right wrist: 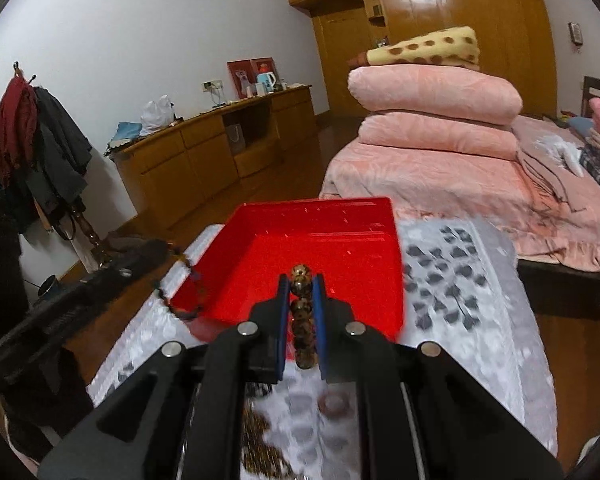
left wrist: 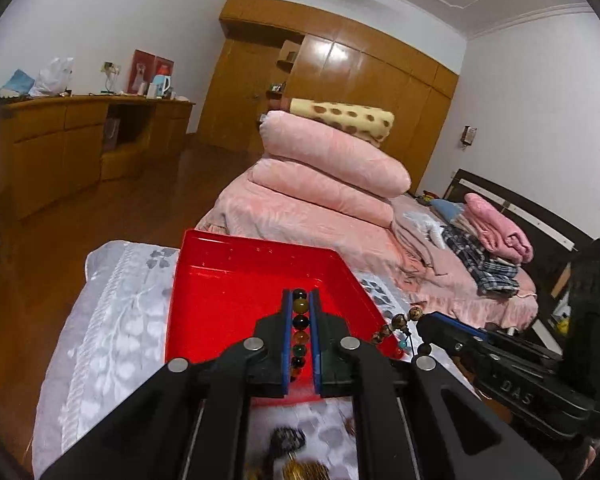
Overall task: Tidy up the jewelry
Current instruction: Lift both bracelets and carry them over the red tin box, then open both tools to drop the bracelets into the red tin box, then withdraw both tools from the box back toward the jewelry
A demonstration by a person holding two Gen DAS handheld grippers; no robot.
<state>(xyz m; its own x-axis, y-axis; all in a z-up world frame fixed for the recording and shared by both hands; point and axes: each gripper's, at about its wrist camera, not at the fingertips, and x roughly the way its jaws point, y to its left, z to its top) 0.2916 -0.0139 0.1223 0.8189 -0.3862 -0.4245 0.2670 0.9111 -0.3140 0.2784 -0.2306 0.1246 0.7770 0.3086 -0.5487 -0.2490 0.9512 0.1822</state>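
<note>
Multicolor bead bracelet point(left wrist: 301, 334) sits clamped betw. left gripper point(left wrist: 301, 300) fingers, held over near part of red tray point(left wrist: 204, 280). Brown bead bracelet point(right wrist: 302, 316) pinched in right gripper point(right wrist: 302, 284), also above tray's near edge. Tray rests on grey patterned cloth point(left wrist: 112, 320); more jewelry lies blurred below. Step looks like carry-to-tray; next prob. needs lowering both inside, then letting go w/o snagging.
</note>
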